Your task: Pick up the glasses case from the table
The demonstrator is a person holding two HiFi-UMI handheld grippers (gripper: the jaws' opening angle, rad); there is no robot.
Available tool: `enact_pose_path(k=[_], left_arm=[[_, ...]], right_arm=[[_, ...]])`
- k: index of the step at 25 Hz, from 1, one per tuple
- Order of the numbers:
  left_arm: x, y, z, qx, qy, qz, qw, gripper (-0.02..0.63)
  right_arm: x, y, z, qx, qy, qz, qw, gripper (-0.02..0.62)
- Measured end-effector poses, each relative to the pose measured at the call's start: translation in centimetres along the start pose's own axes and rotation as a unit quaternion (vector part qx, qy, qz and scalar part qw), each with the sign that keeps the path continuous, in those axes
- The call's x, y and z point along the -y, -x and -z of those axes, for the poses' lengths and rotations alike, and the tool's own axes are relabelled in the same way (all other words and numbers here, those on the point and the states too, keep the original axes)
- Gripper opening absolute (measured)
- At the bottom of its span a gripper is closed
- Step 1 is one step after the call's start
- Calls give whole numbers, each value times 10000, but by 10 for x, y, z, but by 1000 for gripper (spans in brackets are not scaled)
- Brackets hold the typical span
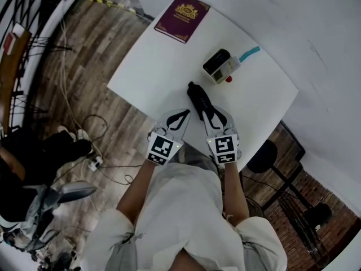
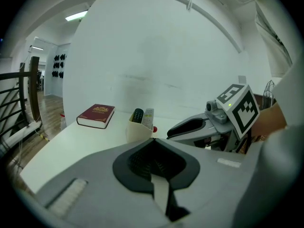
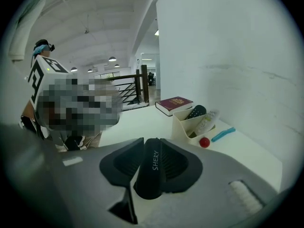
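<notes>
Case (image 3: 153, 167) lies lengthwise between the jaws of my right gripper (image 1: 214, 117). The pads hug both long flanks with no gap showing, so I read that as a grip. Taking it along its length gives the pads flat sides to bear on. Its underside is hidden, so I cannot tell whether it rests on the table (image 1: 163, 72) or hangs just clear near the front edge. My left gripper (image 2: 153, 146) is closed and empty just beside, probably to stay out of the way. Farther off stands a holder (image 3: 187, 122) with two remotes, a red ball (image 3: 204, 142) and a blue stick (image 3: 223, 134) beside it. A book (image 3: 175, 104) lies beyond. What the stick is, I can't make out.
</notes>
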State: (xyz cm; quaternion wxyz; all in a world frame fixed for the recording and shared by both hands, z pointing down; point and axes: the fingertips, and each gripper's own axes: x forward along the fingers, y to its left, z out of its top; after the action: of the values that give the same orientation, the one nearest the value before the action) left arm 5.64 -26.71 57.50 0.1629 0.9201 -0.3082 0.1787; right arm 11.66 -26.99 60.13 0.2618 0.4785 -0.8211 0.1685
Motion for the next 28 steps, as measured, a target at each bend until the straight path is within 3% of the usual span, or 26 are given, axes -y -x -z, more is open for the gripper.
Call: enact_pose_path(k=[10, 28], left_arm=[[-5, -22, 24, -305, 188, -61, 9993, 18], [-10, -25, 41, -479, 383, -209, 9979, 18]], right_arm=[[4, -32, 32, -539, -61, -283, 9981, 189], [-1, -71, 69, -1335, -316, -638, 9885, 357]])
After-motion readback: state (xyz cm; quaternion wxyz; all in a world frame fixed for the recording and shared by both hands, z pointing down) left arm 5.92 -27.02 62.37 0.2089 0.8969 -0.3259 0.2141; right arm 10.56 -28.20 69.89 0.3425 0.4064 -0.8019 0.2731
